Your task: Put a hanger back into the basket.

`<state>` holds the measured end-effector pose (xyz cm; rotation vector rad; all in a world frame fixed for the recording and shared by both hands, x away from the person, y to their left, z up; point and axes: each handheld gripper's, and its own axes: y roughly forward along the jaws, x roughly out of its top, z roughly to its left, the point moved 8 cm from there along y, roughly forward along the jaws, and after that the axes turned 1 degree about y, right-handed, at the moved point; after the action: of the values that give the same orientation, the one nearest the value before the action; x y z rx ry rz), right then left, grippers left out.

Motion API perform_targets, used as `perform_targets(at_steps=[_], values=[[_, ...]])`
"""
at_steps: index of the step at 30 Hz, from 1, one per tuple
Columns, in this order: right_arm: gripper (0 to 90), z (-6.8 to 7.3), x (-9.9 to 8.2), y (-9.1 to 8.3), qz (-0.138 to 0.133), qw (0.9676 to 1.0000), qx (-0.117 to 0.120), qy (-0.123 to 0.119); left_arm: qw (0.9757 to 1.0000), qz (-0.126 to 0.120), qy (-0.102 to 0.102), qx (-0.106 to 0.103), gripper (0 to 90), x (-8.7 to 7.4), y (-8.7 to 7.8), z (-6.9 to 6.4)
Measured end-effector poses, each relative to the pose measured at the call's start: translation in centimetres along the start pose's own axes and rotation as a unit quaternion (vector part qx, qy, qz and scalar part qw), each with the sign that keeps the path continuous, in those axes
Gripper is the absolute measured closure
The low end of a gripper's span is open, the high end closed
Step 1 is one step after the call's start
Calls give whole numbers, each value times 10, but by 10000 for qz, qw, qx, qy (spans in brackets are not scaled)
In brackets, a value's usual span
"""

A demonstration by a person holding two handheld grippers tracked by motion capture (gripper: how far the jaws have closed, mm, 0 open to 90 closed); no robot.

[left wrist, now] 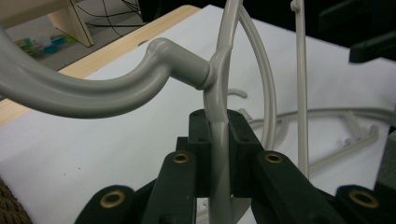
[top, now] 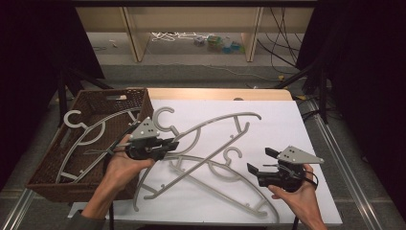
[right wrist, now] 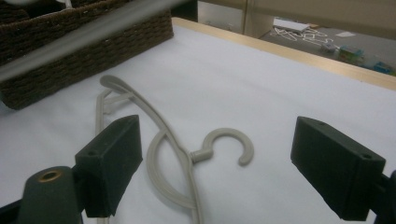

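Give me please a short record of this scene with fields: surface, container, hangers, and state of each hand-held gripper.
surface: white table top
container: brown wicker basket at the table's left, one grey hanger inside
hangers on table: two, crossed: upper hanger, lower hanger
left hand-held gripper: shut on the upper hanger, just below its hook
right hand-held gripper: open, holds nothing, faces the lower hanger's hook

Wooden shelf frame (top: 191, 28) behind table, cables (top: 280, 36) (floor clutter nearby)
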<state>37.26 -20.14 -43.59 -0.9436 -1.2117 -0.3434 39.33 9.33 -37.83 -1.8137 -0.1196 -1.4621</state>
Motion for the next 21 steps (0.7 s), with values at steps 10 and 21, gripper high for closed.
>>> perform_targets(at_steps=[10, 21], values=[[174, 1, -6, 1, 124, 9999, 45, 91, 9999, -17, -123, -72, 821, 19, -28, 13], [174, 1, -11, 3, 231, 9996, 95, 124, 9990, -111, -372, 243, 821, 31, -67, 57]])
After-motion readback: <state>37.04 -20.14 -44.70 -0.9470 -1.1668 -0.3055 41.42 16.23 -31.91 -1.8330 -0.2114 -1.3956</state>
